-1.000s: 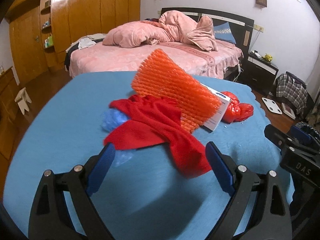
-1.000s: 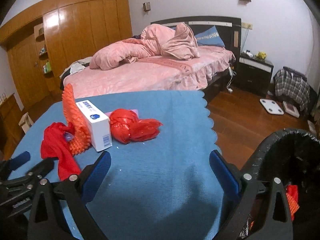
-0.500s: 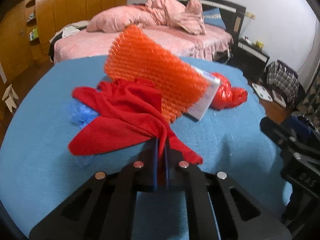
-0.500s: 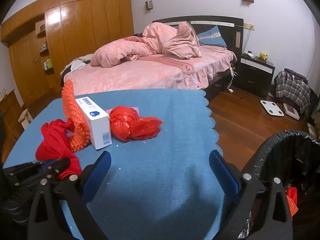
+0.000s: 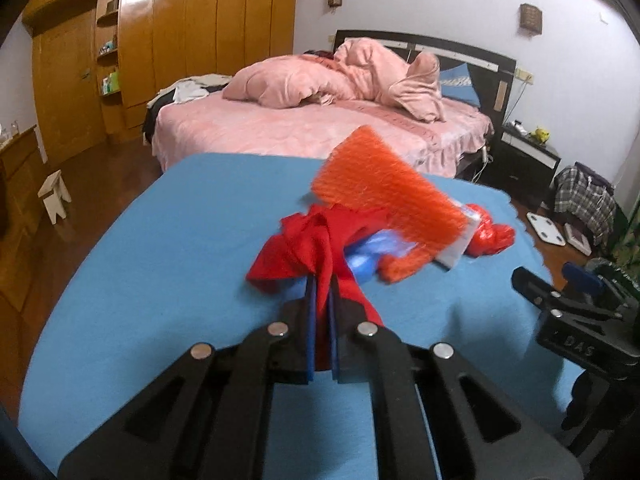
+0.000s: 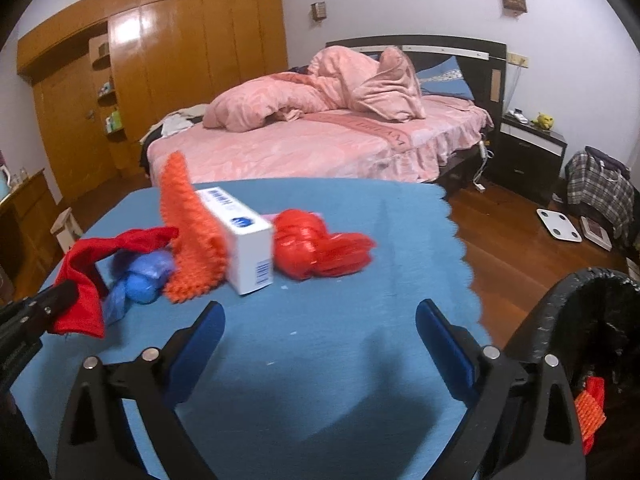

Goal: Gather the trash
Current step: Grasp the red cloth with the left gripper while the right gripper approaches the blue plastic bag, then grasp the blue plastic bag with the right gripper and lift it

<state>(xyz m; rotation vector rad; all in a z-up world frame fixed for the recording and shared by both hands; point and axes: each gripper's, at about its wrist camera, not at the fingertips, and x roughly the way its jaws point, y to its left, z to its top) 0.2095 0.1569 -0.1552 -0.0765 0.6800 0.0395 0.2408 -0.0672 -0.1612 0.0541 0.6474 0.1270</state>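
The red cloth [image 5: 316, 248] lies bunched on the blue-covered table [image 5: 168, 248], and one end of it is pinched between the blue pads of the left hand-held gripper [image 5: 322, 300], whose jaws are clenched on it with only the fabric between them. That end rises off the table toward the pads, while the rest trails back to the pile. Just behind the cloth sits a crumpled blue plastic bag [image 6: 140, 280], touching it. An orange spiky mat [image 5: 384, 196] leans tilted against a white box [image 6: 244, 236], and a knotted red plastic bag [image 6: 316, 246] lies just beside the box on its far side. The right hand-held gripper [image 6: 320, 336] hovers over bare table nearer the edge, its jaws spread wide with nothing between them. A black bin [image 6: 592, 320] lined with a dark bag stands beside the table's scalloped edge, to that gripper's right.
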